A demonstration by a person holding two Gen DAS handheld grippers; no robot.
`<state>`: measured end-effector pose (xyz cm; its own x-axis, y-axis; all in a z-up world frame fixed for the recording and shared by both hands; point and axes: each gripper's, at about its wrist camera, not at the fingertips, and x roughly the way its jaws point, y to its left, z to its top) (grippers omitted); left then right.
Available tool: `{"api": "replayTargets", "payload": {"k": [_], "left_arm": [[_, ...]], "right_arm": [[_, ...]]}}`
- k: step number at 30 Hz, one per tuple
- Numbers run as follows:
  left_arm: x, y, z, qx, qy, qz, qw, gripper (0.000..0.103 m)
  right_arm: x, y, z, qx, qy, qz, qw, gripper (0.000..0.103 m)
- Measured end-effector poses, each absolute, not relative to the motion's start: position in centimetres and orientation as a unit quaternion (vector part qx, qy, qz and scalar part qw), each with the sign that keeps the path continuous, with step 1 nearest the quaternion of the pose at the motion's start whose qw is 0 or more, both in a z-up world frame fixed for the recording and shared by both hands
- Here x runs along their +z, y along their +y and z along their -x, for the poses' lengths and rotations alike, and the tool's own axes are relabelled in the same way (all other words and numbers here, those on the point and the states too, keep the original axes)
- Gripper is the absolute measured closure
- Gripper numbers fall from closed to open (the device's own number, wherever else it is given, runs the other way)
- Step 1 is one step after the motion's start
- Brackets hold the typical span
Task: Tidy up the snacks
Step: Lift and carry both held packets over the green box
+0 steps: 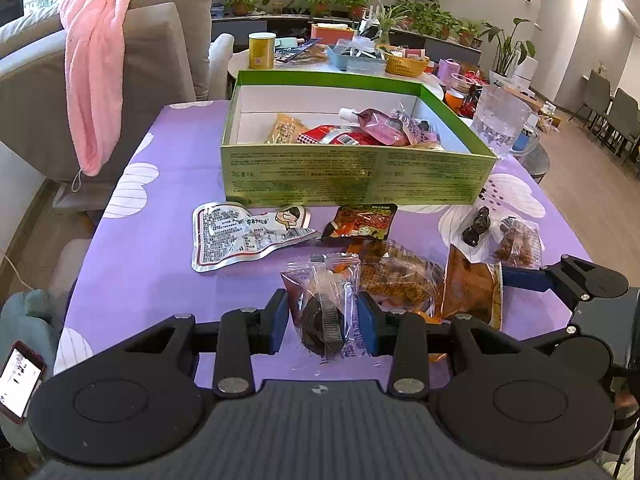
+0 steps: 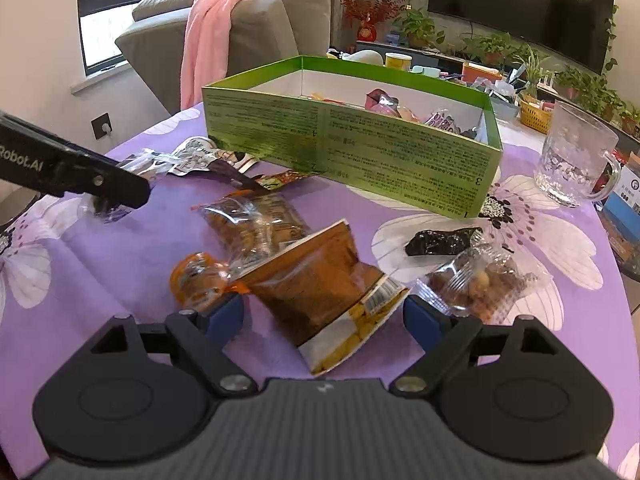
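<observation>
Task stage: snacks are judged partly sorted; several packets lie in the green box point(image 1: 360, 178), others are spread on the purple worktop point(image 1: 160, 272) in front of it.
Left gripper point(image 1: 323, 320): the fingers point(image 1: 276, 320) are closed part-way on a clear-wrapped dark snack point(image 1: 324, 316); both pads appear pressed against the wrapper sides.
Right gripper point(image 2: 324, 314): the fingers point(image 2: 226, 314) stand apart and straddle the near end of a brown pouch point(image 2: 316, 284); no pad is seen touching it, so nothing is held.
Location of pouch: it lies flat on the worktop, near the right gripper, overlapping a clear packet of orange-brown snack point(image 2: 256, 226) on its far left side.
Other loose items: a silver printed sachet point(image 1: 244, 236) and a red-green packet point(image 1: 362, 222) lie just in front of the box; a small black packet point(image 2: 442, 242) and a bag of nuts point(image 2: 484, 280) lie to the right.
Handling, pouches: they are judged light, soft and crinkly; film surfaces are likely slippery, and contents may crush under a hard squeeze.
Grip point, pouch: the sealed near edge or the flat middle is advised, across its narrow width.
Grip point, dark snack: the solid lump is already spanned; loose film alone should be avoided.
Hazard: a glass mug point(image 2: 576, 164) stands right of the box and is to be kept clear.
</observation>
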<state>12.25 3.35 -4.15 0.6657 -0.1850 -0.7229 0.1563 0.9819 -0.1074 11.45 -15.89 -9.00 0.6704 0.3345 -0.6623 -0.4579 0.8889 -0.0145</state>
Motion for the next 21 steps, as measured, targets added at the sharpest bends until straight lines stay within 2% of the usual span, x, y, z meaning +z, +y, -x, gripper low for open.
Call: {"api": "replayTargets", "payload": {"k": [5, 7, 8, 9, 10, 14, 15, 17, 18, 19, 21], "left_arm": [[-4.1, 3.3, -12.6, -0.093, 0.397, 0.021, 0.913, 0.069], [-4.0, 3.2, -12.7, -0.095, 0.396, 0.020, 0.913, 0.069], [-3.9, 3.0, -12.7, -0.097, 0.396, 0.018, 0.913, 0.069], [-3.8, 2.9, -12.7, -0.099, 0.394, 0.017, 0.914, 0.069], [-3.6, 2.8, -12.7, -0.101, 0.391, 0.016, 0.915, 0.069], [-3.3, 2.7, -12.7, -0.103, 0.387, 0.014, 0.916, 0.069], [-3.3, 2.7, -12.8, -0.103, 0.387, 0.015, 0.916, 0.069], [-3.4, 2.8, -12.8, -0.102, 0.389, 0.017, 0.916, 0.069], [-3.4, 2.9, -12.8, -0.100, 0.390, 0.017, 0.915, 0.069], [-3.5, 3.0, -12.9, -0.099, 0.390, 0.018, 0.915, 0.069], [-3.5, 3.2, -13.0, -0.097, 0.391, 0.020, 0.915, 0.069]], "right_arm": [[-9.0, -16.5, -11.5, 0.220, 0.338, 0.071, 0.912, 0.046], [-8.6, -16.6, -11.4, 0.219, 0.341, 0.071, 0.912, 0.058], [-8.3, -16.8, -11.4, 0.220, 0.341, 0.065, 0.912, 0.060], [-8.0, -16.9, -11.3, 0.221, 0.337, 0.061, 0.913, 0.067], [-7.8, -17.0, -11.2, 0.221, 0.331, 0.060, 0.916, 0.079], [-7.5, -17.5, -11.4, 0.218, 0.337, 0.057, 0.914, 0.079], [-7.6, -17.6, -11.5, 0.212, 0.342, 0.059, 0.914, 0.076], [-7.8, -17.7, -11.6, 0.209, 0.352, 0.062, 0.910, 0.052], [-7.8, -17.8, -11.5, 0.209, 0.350, 0.063, 0.911, 0.029], [-7.8, -17.9, -11.1, 0.210, 0.340, 0.066, 0.914, 0.014], [-7.4, -18.1, -10.4, 0.210, 0.305, 0.079, 0.926, 0.008]]}}
